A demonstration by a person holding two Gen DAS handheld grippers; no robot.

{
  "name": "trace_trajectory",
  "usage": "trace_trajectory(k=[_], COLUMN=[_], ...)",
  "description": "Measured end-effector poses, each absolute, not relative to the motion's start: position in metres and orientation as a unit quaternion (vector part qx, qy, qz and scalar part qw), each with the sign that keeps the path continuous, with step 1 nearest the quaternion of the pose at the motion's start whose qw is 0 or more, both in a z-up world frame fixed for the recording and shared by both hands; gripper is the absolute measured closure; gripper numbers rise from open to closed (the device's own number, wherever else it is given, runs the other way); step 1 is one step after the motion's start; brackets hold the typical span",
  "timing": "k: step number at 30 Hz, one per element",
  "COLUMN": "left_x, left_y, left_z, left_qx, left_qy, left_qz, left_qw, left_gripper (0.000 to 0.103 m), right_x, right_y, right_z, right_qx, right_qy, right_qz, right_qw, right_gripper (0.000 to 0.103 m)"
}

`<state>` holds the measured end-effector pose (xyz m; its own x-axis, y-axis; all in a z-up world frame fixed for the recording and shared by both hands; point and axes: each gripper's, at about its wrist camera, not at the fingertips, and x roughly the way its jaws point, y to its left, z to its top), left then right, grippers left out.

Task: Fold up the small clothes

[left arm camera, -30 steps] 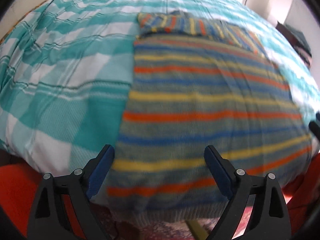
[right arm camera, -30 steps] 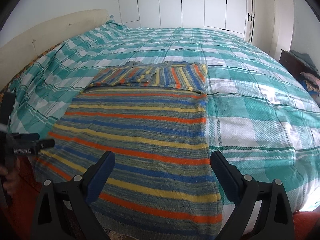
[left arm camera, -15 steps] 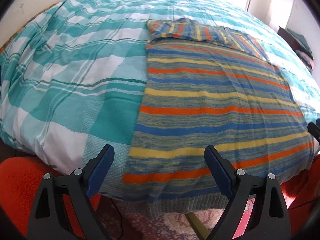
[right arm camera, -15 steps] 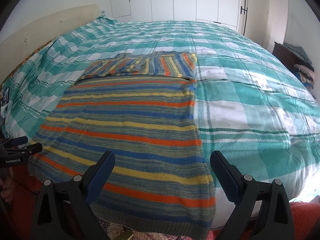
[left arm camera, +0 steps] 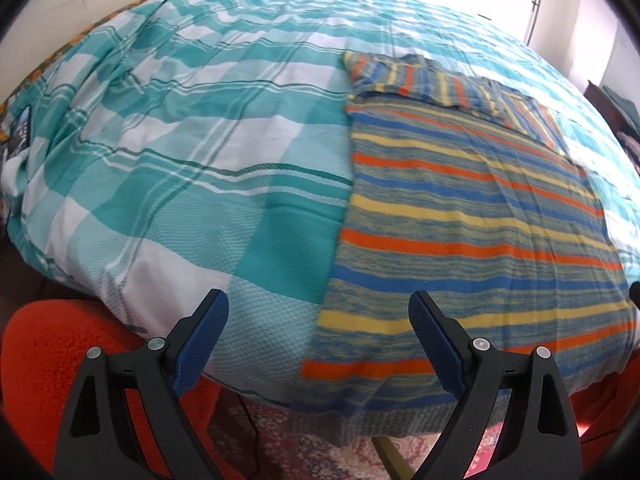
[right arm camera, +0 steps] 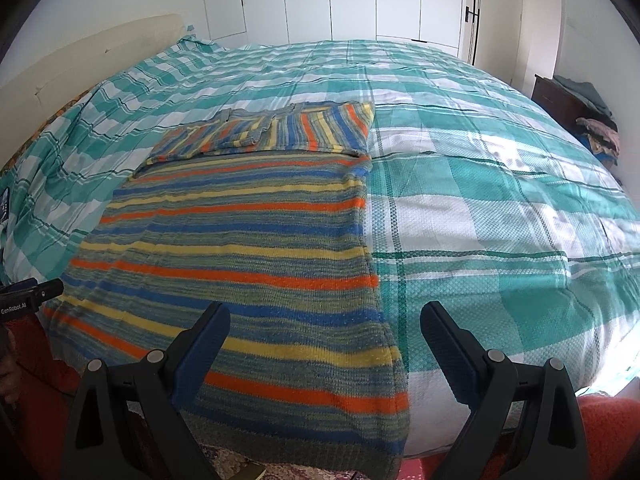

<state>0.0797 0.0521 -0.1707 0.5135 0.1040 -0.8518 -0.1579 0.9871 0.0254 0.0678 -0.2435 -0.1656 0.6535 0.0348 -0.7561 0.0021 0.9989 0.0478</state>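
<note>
The sweater (right arm camera: 240, 248) lies flat on the bed (right arm camera: 500, 208), sleeves folded in at the far end, hem overhanging the near edge; left gripper (left arm camera: 318, 338) and right gripper (right arm camera: 324, 344), both spread and empty, flank its near corners, apparently to lift the hem.

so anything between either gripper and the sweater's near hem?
Nothing visible. The striped sweater lies flat on the checked bedspread, hem hanging over the near edge. The left gripper and right gripper are both open in front of its bottom corners, path unobstructed.

- A home bedroom.
- Wide bed under a teal-and-white checked cotton bedspread (right arm camera: 480, 184).
- White floor-to-ceiling wardrobe doors (right arm camera: 352, 0) behind.
- Pale padded headboard (right arm camera: 80, 60).
</note>
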Motion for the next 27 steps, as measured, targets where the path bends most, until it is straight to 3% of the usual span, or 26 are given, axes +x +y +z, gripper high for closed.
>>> trace_trajectory(k=[27], left_x=[0.084], left_y=[0.055], left_z=[-0.183], left_qx=[-0.002], left_qy=[0.499], left_qz=[0.096], left_qw=[0.861], left_gripper=[0.011], right_x=[0.065], right_y=[-0.232], right_z=[-0.158], right_qx=[-0.052], right_qy=[0.393], right_qz=[-0.034], right_qw=[0.917], right_gripper=[0.008])
